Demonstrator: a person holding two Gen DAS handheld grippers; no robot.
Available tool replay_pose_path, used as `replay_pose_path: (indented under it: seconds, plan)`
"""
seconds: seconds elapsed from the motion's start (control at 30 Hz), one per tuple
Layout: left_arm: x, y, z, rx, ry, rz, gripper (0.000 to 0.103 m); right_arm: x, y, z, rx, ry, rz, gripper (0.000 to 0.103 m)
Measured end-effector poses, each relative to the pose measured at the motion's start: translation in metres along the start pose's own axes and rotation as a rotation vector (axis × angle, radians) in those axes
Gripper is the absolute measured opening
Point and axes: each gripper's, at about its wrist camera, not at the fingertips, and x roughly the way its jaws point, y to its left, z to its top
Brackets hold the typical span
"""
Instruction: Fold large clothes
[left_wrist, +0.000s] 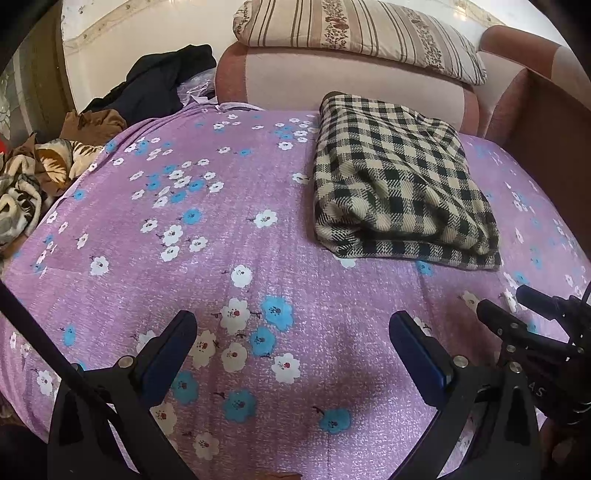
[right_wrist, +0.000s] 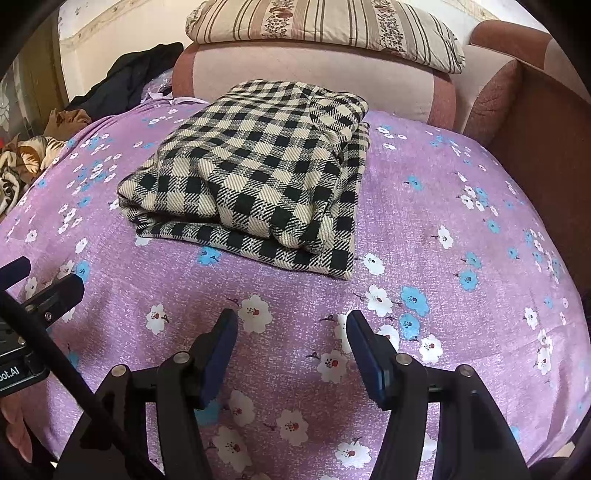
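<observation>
Folded checked garment (right_wrist: 255, 184) on a floral purple bed (right_wrist: 424, 229), left tool (left_wrist: 293, 332) and right tool (right_wrist: 291, 328) both spread apart, gripping nothing

Two black hand-held grippers with dark blue pads

The left gripper (left_wrist: 293, 325) and right gripper (right_wrist: 291, 323) have silver screws; a black cable (right_wrist: 55, 350) crosses, beside white lettering.

Ahead of the right gripper (right_wrist: 291, 321) lies a checked garment (right_wrist: 258, 177) of coarse, matt woven twill. Beneath both claws the bedsheet (right_wrist: 424, 229) is thin, speckled printed cloth. The gripper's pads (right_wrist: 221, 354) look smooth, matt blue plastic.
</observation>
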Motion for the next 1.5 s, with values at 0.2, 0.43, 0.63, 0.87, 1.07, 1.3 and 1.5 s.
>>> replay_pose_path:
  seconds: [0.2, 0.43, 0.63, 0.87, 1.07, 1.3, 1.5]
  plan:
    - [0.0015, -0.003, -0.002, 0.006, 0.011, -0.008, 0.103, -0.0001, 0.0008, -0.0008, -0.002, -0.003, -0.012, 0.066]
    - [0.0021, -0.0055, -0.0033, 0.013, 0.014, -0.01, 0.103, 0.0007, 0.0005, -0.0006, -0.001, 0.0, -0.015, 0.067]
    - [0.0027, -0.006, -0.0036, 0.014, 0.016, -0.009, 0.103, 0.0014, 0.0009, -0.0014, -0.007, -0.001, -0.025, 0.067]
    - [0.005, -0.0076, -0.0061, 0.015, 0.026, -0.013, 0.103, 0.0017, -0.0023, -0.0009, 0.002, -0.004, -0.042, 0.067]
    - [0.0079, -0.007, -0.0077, 0.014, 0.041, -0.017, 0.103, 0.0036, -0.0041, -0.0004, 0.006, -0.001, -0.043, 0.067]
    - [0.0078, -0.007, -0.0092, 0.019, 0.045, -0.018, 0.103, 0.0016, -0.0016, -0.0017, -0.003, -0.006, -0.047, 0.068]
    - [0.0069, -0.0081, -0.0098, 0.019, 0.046, -0.019, 0.103, 0.0023, -0.0016, -0.0017, -0.002, -0.003, -0.047, 0.068]
